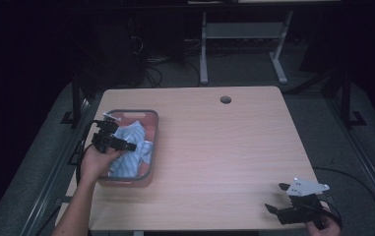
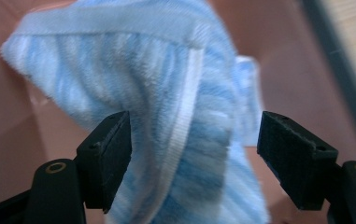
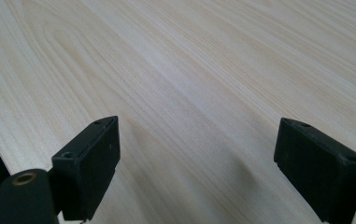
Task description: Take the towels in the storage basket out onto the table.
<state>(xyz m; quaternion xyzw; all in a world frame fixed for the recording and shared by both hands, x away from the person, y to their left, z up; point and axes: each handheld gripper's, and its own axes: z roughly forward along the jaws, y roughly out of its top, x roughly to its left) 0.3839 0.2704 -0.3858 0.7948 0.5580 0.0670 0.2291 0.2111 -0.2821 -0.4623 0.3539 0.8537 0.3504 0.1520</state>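
Left gripper view: claw [image 2: 194, 158] wide around towel [image 2: 166, 93].

The towel [image 2: 175, 93] runs off the bottom edge — its far folds blurred.

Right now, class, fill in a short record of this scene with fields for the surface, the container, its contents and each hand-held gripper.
surface: light wooden table with a round hole near its far edge
container: pinkish basket with a grey rim, at the table's left side
contents: blue and white striped towel, bunched up inside the basket
left hand-held gripper: over the basket, jaws open, a fold of the towel between them
right hand-held gripper: over the table's near right corner, jaws open, nothing between them
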